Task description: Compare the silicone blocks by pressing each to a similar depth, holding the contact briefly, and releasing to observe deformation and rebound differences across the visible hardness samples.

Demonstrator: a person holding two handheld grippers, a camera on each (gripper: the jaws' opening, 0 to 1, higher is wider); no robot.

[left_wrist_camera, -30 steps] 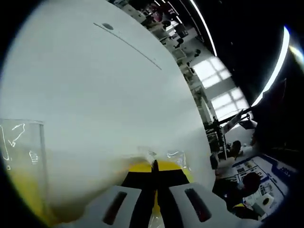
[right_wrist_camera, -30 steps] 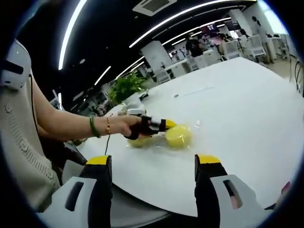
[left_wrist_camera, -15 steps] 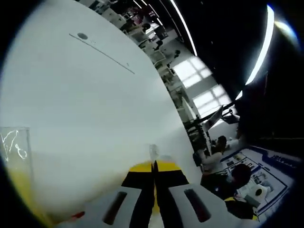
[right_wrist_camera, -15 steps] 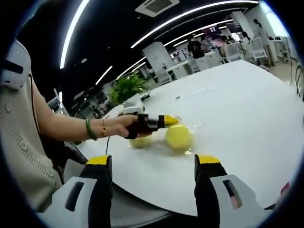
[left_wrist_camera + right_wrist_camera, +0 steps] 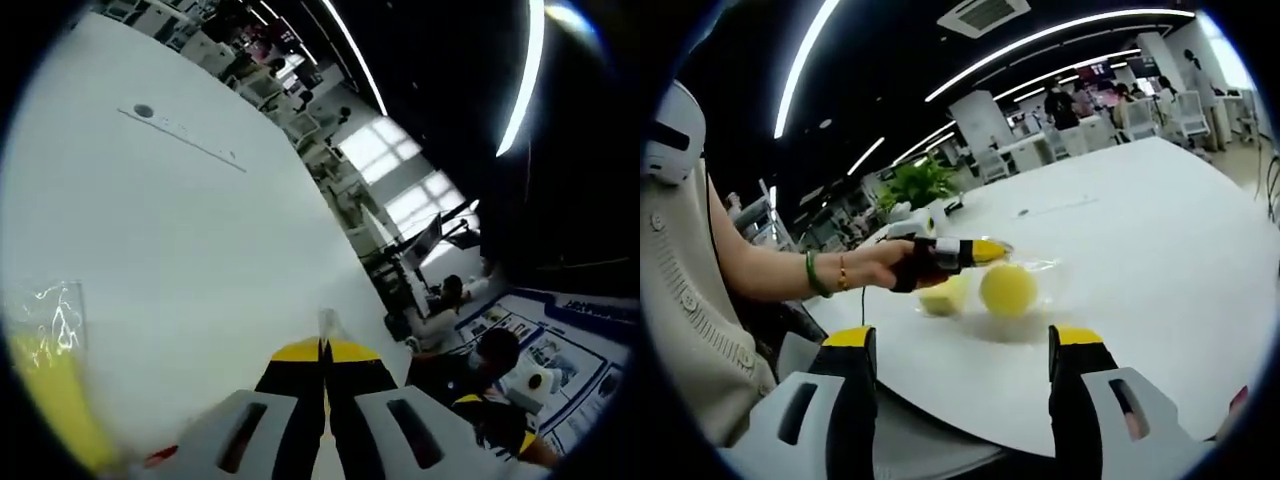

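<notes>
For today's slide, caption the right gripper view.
Left gripper lifts a bagged yellow silicone block off the white table.

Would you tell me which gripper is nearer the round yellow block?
Left. The left gripper sits just above the round yellow block; the right gripper waits well back, off the table.

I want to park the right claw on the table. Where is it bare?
Bare: the white table right of the round yellow block, out to the far edge. Crowded: around both blocks, where the left claw hovers.
</notes>
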